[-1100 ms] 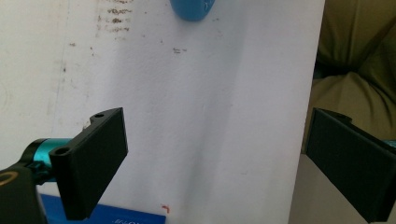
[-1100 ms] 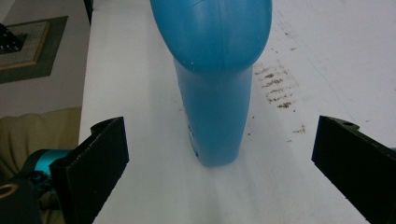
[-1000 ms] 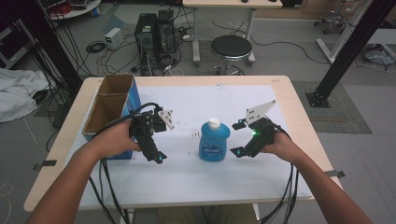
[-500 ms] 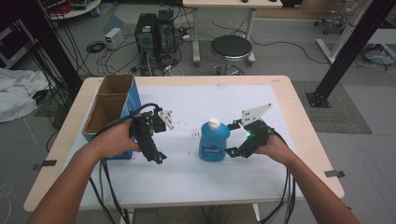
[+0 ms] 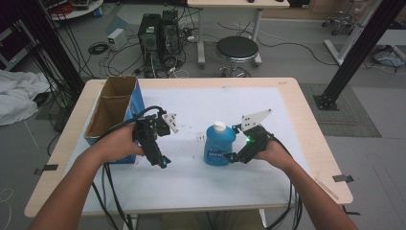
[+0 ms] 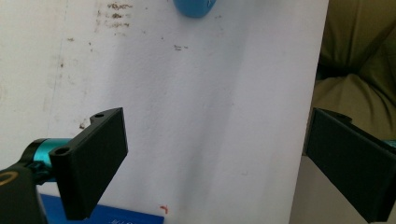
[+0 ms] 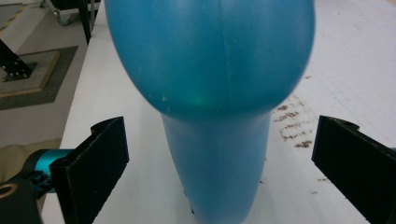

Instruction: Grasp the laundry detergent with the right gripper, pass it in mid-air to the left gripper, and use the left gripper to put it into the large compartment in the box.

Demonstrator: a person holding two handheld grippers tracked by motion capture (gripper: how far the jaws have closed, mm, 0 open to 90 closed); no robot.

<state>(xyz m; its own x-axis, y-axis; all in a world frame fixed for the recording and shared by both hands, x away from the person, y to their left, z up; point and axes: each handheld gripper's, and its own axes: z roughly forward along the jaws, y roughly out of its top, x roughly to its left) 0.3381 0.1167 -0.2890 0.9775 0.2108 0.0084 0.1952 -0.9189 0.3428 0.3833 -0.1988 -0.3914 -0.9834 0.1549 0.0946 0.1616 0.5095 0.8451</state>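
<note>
Blue bottle (image 5: 219,145) stands upright at frame centre, flanked by right gripper (image 5: 233,156), jaws spread, ungrasped. Smooth plastic, judged slippery, possibly liquid-heavy; best gripped at narrow waist. Left gripper (image 5: 163,162) is held spread, empty.

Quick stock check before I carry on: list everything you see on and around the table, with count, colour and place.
Bottle: one, blue with white cap, upright mid-table, between the right gripper's open jaws.
Cardboard box: one, brown inside, blue outside, two compartments, table's left edge.
Table cover: one, white, stained, over the table.
Stool: one, black, floor beyond the table.
Computer towers: two, black, floor beyond the table.
White cloth: one, floor far left.
Left gripper: black, open, beside the box.
Right gripper: black, open around the bottle.
</note>
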